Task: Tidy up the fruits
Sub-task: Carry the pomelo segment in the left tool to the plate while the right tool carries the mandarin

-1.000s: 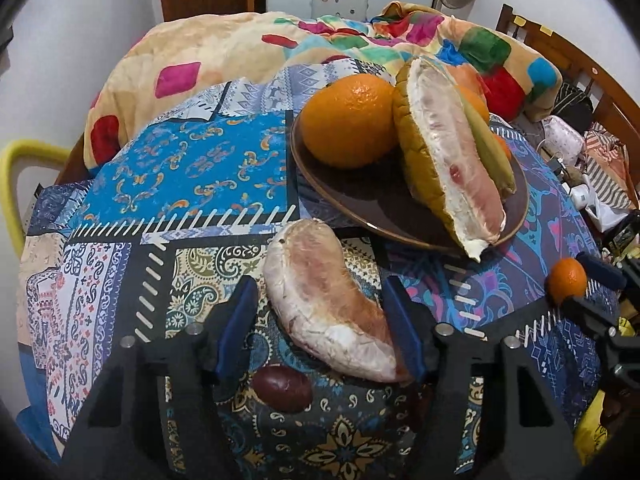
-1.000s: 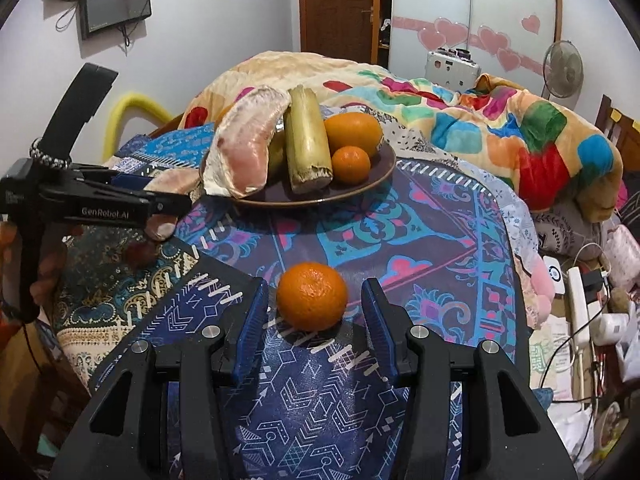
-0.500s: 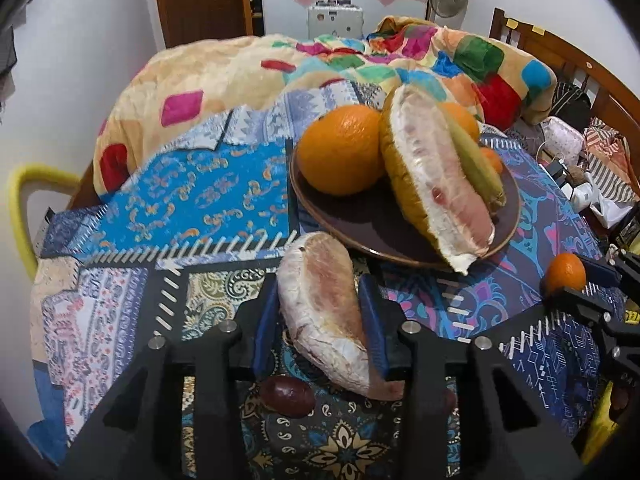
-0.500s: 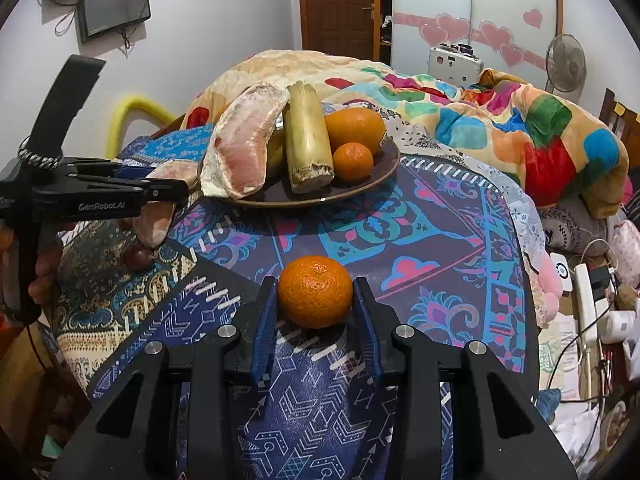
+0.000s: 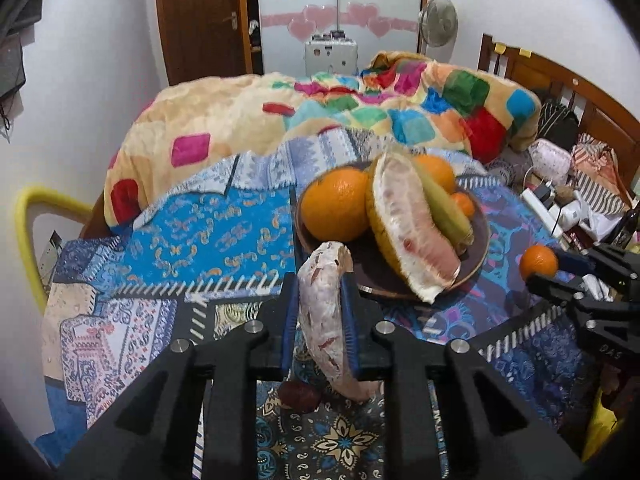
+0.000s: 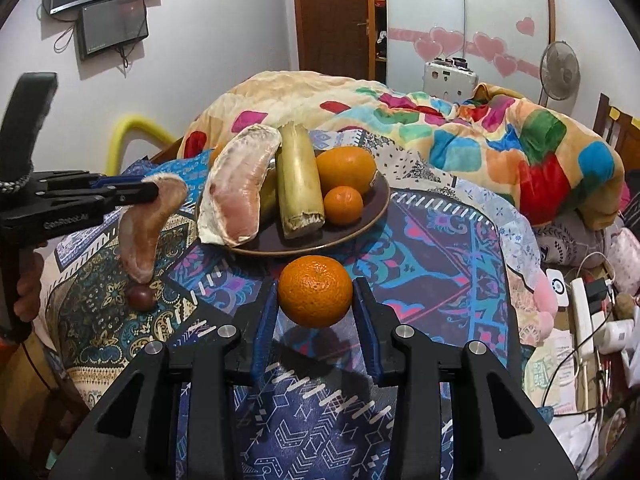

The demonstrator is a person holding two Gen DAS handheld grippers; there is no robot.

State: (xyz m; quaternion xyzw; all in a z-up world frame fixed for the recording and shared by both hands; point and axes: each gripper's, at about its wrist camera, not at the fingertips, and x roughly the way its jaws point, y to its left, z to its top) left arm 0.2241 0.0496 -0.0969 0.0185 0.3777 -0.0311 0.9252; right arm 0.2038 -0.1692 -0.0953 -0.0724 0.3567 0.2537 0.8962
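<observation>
My left gripper [image 5: 320,320] is shut on a peeled pomelo segment [image 5: 322,312], which hangs upright off the patterned cloth; from the right wrist view the segment [image 6: 146,224] dangles from the left gripper [image 6: 154,192]. The right gripper [image 6: 316,300] is shut on a mandarin [image 6: 316,291], held just above the cloth with its shadow beneath. The left wrist view shows that mandarin [image 5: 538,262] in the right gripper [image 5: 546,270]. Behind both, a brown plate [image 6: 376,208] carries a big orange [image 6: 346,168], a pomelo wedge [image 6: 240,192], a pale stalk piece [image 6: 298,184] and a small mandarin [image 6: 343,205].
A small dark brown fruit [image 6: 141,299] lies on the cloth under the hanging segment. A heaped colourful blanket [image 6: 460,132] rises behind the plate. A yellow chair back [image 5: 28,232] stands at the left. Cables and a power strip [image 6: 582,316] clutter the right side.
The left jaws closed on the pomelo segment and lifted it, tipping it upright. The right jaws closed on the mandarin and raised it slightly off the cloth.
</observation>
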